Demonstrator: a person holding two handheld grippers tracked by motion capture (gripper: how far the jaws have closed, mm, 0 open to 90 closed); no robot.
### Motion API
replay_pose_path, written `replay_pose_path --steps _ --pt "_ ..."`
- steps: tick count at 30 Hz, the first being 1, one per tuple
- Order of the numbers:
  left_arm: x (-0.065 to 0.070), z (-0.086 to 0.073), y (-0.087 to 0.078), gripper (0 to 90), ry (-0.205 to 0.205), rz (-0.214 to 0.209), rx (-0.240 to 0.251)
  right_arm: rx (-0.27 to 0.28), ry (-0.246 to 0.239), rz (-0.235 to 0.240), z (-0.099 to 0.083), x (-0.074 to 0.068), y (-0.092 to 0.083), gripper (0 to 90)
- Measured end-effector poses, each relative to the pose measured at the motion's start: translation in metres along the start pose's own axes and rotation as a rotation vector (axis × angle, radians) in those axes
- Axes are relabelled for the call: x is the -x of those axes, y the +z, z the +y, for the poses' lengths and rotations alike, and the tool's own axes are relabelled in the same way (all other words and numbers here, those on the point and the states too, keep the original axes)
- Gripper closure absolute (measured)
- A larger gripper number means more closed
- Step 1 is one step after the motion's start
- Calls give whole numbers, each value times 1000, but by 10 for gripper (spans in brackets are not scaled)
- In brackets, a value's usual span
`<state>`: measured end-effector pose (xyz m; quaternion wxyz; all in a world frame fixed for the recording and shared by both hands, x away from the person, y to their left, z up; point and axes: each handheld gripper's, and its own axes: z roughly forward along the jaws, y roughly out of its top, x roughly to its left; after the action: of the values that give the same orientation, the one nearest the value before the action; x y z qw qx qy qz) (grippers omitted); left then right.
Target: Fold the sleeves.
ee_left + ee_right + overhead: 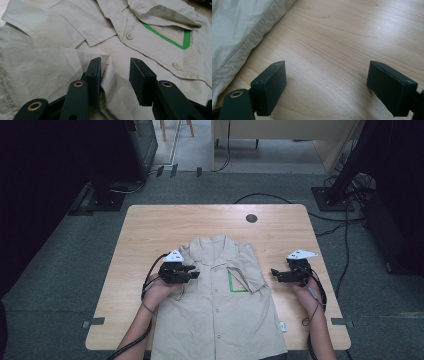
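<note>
From the high view, the beige short-sleeved cotton shirt [220, 305] lies collar-away along the light wooden table [150, 225]; our left gripper [192, 272] is over it, our right gripper [275, 272] just beside its sleeve

Left gripper view: jaws half open, a fabric ridge loose between them

Right gripper view: jaws wide, empty, shirt hem to their left
</note>
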<state>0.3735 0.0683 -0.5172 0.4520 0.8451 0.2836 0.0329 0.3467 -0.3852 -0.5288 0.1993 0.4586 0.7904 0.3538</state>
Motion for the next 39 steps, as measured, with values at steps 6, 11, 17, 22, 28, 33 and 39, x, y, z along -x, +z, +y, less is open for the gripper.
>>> replay_pose_path --steps 6,11,17,22,28,33,39 --pt "2 2 -4 580 15 9 0 0 0 0 0 0 0 156" --pt "0 2 -8 509 18 23 10 0 0 0 0 0 0 157" --pt "-2 2 -13 395 35 54 28 0 0 0 0 0 0 156" --pt "-4 3 -19 309 41 76 48 1 1 -1 0 0 0 156" --pt "-5 3 -26 292 45 107 74 1 1 -1 0 0 0 156" --pt "-6 1 -32 274 47 135 75 2 2 -1 0 0 0 156" --pt "-8 -1 -37 274 40 153 71 2 2 -1 0 0 0 156"
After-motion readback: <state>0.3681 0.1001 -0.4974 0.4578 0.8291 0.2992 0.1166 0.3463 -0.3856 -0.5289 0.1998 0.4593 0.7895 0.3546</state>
